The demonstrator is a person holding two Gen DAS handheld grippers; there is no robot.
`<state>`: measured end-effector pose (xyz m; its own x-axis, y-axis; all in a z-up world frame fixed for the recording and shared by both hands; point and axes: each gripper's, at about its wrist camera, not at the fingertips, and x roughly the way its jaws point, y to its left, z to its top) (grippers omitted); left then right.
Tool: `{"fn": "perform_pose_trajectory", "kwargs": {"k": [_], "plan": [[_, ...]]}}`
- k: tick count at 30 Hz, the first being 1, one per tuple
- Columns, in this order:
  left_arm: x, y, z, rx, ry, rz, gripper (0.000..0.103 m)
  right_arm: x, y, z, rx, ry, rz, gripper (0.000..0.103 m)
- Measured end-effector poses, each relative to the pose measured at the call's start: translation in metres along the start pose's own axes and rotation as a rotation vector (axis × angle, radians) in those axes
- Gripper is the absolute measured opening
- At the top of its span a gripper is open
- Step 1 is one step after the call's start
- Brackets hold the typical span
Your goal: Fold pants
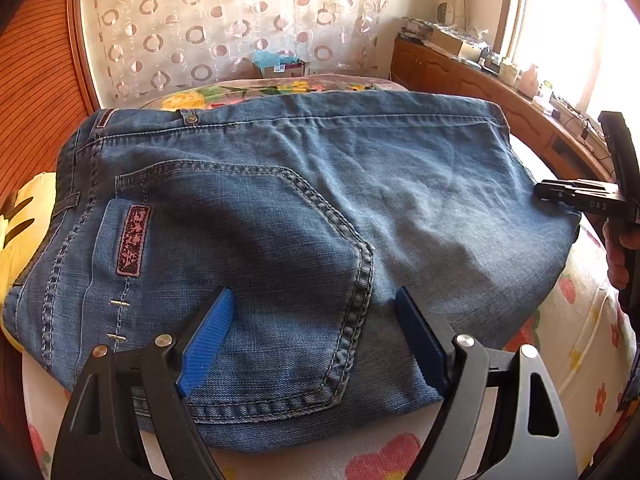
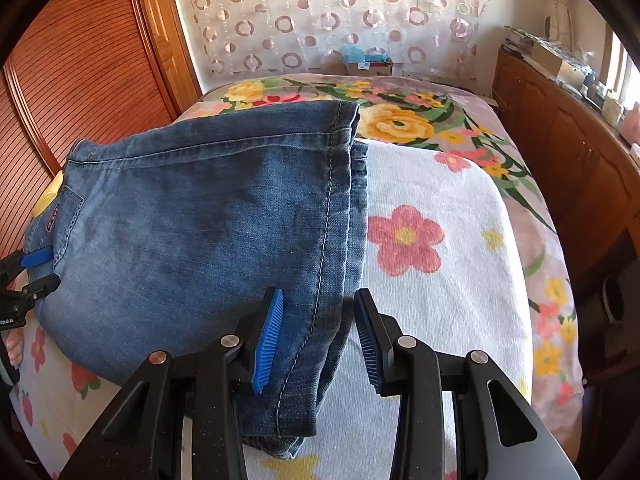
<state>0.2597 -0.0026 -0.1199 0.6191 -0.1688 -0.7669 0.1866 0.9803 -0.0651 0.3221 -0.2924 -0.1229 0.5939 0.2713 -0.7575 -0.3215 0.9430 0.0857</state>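
sunlit bedroom with a circle-patterned curtain (image 2: 320,20), a slatted wooden wardrobe door (image 2: 80,80) and a low wooden cabinet (image 2: 560,140) frames a bed under a floral bedspread (image 2: 420,240). on it lie the faded blue denim pants (image 1: 320,208), already doubled into a thick rectangle, waistband and stitched back pocket (image 1: 248,264) toward the left hand, the hemmed leg ends (image 2: 340,200) toward the right. the left claw (image 1: 316,340) hangs wide apart over the pocket with nothing pinched between its blue ribbed pads. the right claw (image 2: 316,340) stands part-way apart astride the hem edge, denim between its pads but apparently not squeezed, so it seems to hold nothing. a hand (image 1: 618,256) shows behind it in the left view. the step now looks like settling and squaring the stack, or taking it for one more fold. to do that well, take both layers at the hem rather than the top one alone, keep the seams lined up, carry the fold across evenly with the other claw pinning the pocket end, and smooth the ripples near the middle.
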Motion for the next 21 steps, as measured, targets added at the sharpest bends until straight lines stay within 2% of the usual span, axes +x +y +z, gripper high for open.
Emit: {"fn": "perform_pose_trajectory", "kwargs": {"k": [4,5,7,10,16,19,21], "plan": [[-0.009,0.004,0.000,0.016,-0.005,0.001,0.083,-0.004,0.001,-0.003,0.001,0.002,-0.003,0.038],[-0.012,0.006,0.000,0.023,-0.007,0.010,0.083,-0.006,0.002,-0.005,-0.003,0.001,-0.001,0.039],[-0.021,0.011,0.002,0.033,-0.024,0.029,0.081,-0.008,0.004,-0.009,-0.017,0.009,-0.003,0.046],[-0.037,0.030,0.004,0.025,-0.053,0.076,0.081,-0.012,0.006,-0.014,-0.034,0.027,0.005,0.046],[-0.064,0.096,0.002,-0.062,-0.086,0.190,0.080,-0.018,0.008,-0.021,-0.029,0.040,0.010,0.046],[-0.068,0.131,-0.006,-0.130,-0.061,0.221,0.075,-0.020,0.009,-0.021,-0.031,0.036,0.004,0.046],[-0.071,0.147,-0.011,-0.156,-0.060,0.255,0.075,-0.021,0.009,-0.023,-0.030,0.031,0.003,0.046]]}}
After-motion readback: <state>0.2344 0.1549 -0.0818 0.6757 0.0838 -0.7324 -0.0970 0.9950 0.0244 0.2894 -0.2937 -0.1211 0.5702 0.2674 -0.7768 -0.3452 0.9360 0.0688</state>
